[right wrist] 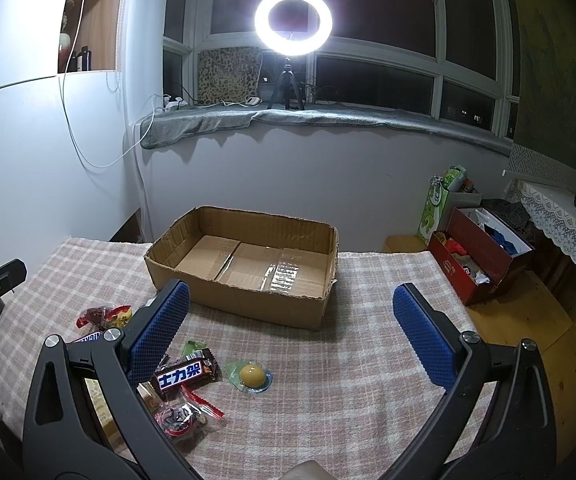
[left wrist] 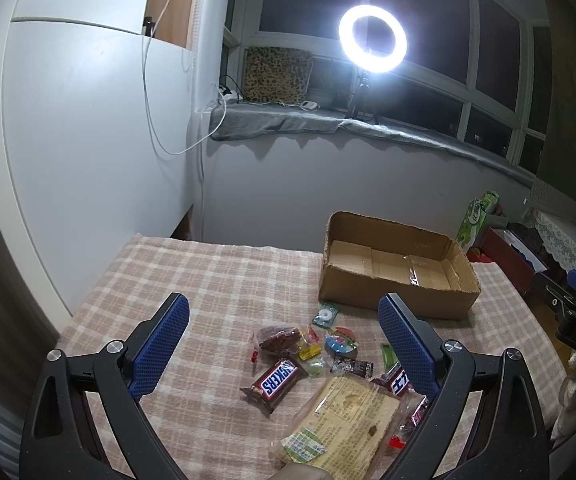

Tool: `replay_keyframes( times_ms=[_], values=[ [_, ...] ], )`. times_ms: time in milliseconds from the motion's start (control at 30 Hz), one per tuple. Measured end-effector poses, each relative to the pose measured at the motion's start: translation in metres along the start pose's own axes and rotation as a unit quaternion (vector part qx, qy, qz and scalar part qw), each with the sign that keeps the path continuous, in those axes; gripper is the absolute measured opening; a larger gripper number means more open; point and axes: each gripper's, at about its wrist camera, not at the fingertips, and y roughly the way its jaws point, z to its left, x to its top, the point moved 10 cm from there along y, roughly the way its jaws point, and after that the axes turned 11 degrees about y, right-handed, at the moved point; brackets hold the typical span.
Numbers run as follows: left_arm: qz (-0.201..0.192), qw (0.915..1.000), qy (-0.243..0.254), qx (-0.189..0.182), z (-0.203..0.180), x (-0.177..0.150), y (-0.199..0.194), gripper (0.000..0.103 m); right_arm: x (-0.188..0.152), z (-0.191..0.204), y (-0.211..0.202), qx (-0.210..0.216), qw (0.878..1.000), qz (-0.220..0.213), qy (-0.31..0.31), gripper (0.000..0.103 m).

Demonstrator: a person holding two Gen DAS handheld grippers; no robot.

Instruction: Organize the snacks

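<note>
Covering the table, plaid cloth [right wrist: 328, 420]; cardboard box [right wrist: 248, 304] (empty), ring light [right wrist: 293, 20]; both tongs spread.

A lit ring light [right wrist: 293, 21] on a small black tripod [right wrist: 287, 89] stands on the grey-covered windowsill [right wrist: 328, 116] at upper centre, before dark night windows [right wrist: 384, 4]. A leopard-print cushion [right wrist: 229, 76] leans left of it. White wardrobe doors [left wrist: 88, 140] fill the left; a lace-draped cabinet [right wrist: 560, 216] stands over wooden floor [right wrist: 528, 320] at right.
</note>
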Motion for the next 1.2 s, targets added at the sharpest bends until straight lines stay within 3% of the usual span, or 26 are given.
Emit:
replay_keyframes(
  times_ms=[900, 1200],
  values=[
    [0.012, 0.9998, -0.012, -0.011, 0.006, -0.016, 0.006, 0.096, -0.017, 0.003, 0.003, 0.003, 1.000, 0.015, -0.005, 0.103],
    [0.032, 0.9977, -0.042, -0.044, 0.017, -0.039, 0.012, 0.094, -0.037, 0.015, 0.008, 0.038, 0.998, 0.048, -0.008, 0.103]
  ],
)
